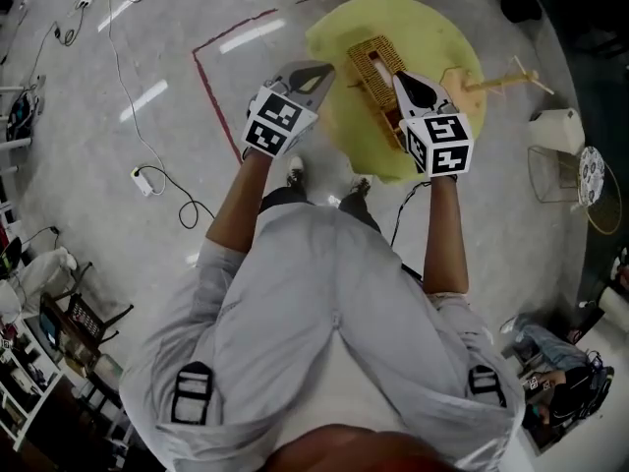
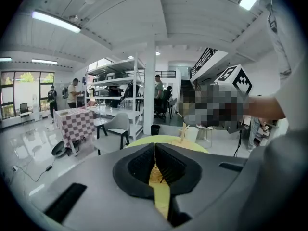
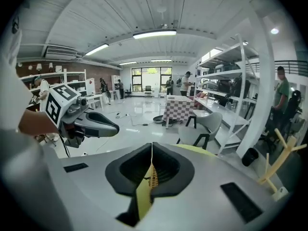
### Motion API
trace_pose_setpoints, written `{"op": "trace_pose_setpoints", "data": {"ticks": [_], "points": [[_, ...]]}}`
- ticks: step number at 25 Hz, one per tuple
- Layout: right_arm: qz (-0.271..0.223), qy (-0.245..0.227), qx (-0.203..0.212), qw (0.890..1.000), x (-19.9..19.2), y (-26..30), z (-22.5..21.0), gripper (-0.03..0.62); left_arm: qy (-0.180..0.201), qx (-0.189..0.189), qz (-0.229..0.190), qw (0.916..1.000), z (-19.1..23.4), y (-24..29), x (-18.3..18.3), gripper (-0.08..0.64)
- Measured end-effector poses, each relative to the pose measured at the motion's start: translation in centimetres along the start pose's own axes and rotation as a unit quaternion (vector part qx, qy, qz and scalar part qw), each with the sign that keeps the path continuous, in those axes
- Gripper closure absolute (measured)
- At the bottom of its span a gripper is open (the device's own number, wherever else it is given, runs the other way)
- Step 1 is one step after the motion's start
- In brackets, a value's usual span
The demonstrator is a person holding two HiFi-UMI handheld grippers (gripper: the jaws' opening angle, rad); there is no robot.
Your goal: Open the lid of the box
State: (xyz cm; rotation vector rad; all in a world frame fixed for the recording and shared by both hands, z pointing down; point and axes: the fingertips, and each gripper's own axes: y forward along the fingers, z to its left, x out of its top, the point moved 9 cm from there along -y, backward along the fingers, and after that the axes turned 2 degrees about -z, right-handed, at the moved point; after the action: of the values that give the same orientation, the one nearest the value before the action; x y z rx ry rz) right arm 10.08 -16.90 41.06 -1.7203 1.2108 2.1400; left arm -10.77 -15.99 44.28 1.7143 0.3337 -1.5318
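A woven wicker box [image 1: 376, 71] lies on the round yellow table [image 1: 344, 116] in the head view, its lid down. My left gripper [image 1: 322, 68] hovers at the table's left edge, jaws shut and empty, a short way left of the box. My right gripper [image 1: 405, 80] is over the box's right side, also shut with nothing in it; whether it touches the box I cannot tell. In the left gripper view the jaws [image 2: 155, 146] meet, with a sliver of box [image 2: 155, 175] below them. The right gripper view shows its shut jaws [image 3: 152, 150], the box [image 3: 150, 178] beneath and the left gripper [image 3: 82, 120] alongside.
A wooden stand [image 1: 503, 80] rises at the table's right edge. Cables and a power strip [image 1: 144, 179] lie on the floor to the left, inside red floor tape [image 1: 210, 88]. A white stool [image 1: 556, 129] stands right of the table. Chairs and a checkered table [image 2: 74, 121] are farther off.
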Motion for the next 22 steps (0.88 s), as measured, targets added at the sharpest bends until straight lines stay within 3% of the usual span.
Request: {"op": "trace_pose_setpoints", "data": {"ticks": [8,11,15,22], "points": [[0.033,0.002,0.043,0.999,-1.5,3.9,0.0,0.568,-0.048,-0.012,0.049,0.9976,0.2,2.5,-5.0,0.528],[0.051,0.007,0.049,0.997,-2.7,4.5,-0.4,0.568,-0.064,-0.022,0.073,0.995,-0.1,4.5,-7.5,0.438],[0.071,0.011,0.057,0.996,-4.4,5.5,-0.7,0.568,-0.079,-0.043,0.094,0.9915,-0.2,7.1,-10.4,0.428],[0.095,0.026,0.054,0.994,-7.0,6.6,-2.1,0.568,-0.077,-0.066,0.115,0.9881,0.2,11.1,-13.2,0.419]]}}
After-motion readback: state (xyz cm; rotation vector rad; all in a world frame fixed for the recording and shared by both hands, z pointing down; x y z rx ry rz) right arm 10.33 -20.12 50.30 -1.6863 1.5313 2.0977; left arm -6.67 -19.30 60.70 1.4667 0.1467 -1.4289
